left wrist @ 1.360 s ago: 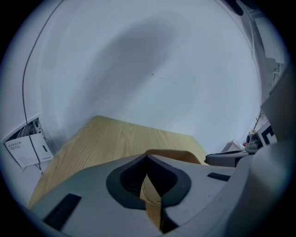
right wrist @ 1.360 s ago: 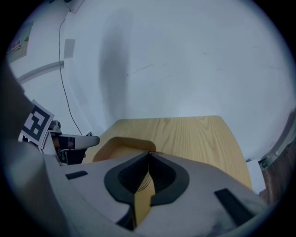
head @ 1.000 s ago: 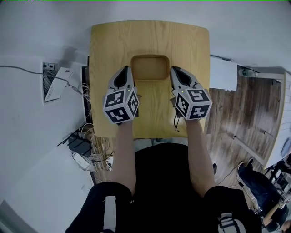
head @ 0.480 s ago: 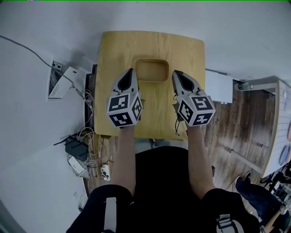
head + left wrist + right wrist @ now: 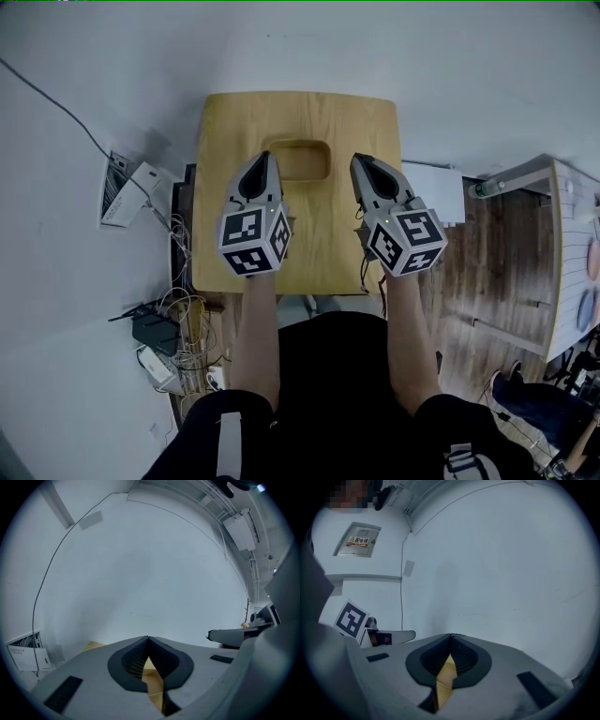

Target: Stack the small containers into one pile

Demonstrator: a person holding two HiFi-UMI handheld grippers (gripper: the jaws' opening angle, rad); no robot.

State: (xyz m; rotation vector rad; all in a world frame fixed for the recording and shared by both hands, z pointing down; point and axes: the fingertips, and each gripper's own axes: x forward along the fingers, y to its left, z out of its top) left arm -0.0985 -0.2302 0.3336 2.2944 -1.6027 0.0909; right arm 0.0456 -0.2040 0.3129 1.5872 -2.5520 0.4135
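Observation:
A tan, round-cornered small container (image 5: 298, 159) sits on the wooden table (image 5: 319, 244), toward its far half. Whether it is one container or several nested ones cannot be told. My left gripper (image 5: 265, 157) hovers just left of it, jaws shut with nothing between them. My right gripper (image 5: 359, 161) hovers just right of it, also shut and empty. In the left gripper view the closed jaws (image 5: 148, 639) point at a white wall, with the right gripper (image 5: 234, 634) at the side. The right gripper view shows its shut jaws (image 5: 451, 636) and the left gripper's marker cube (image 5: 351, 619).
Cables and power strips (image 5: 159, 328) lie on the floor left of the table, near a white box (image 5: 131, 183). Wooden flooring (image 5: 497, 262) and a white shelf unit (image 5: 572, 253) lie to the right. The person's arms and dark clothing fill the lower middle.
The head view has pulled back, so the table and container look smaller and lower in frame. Both grippers stay shut on either side of the container.

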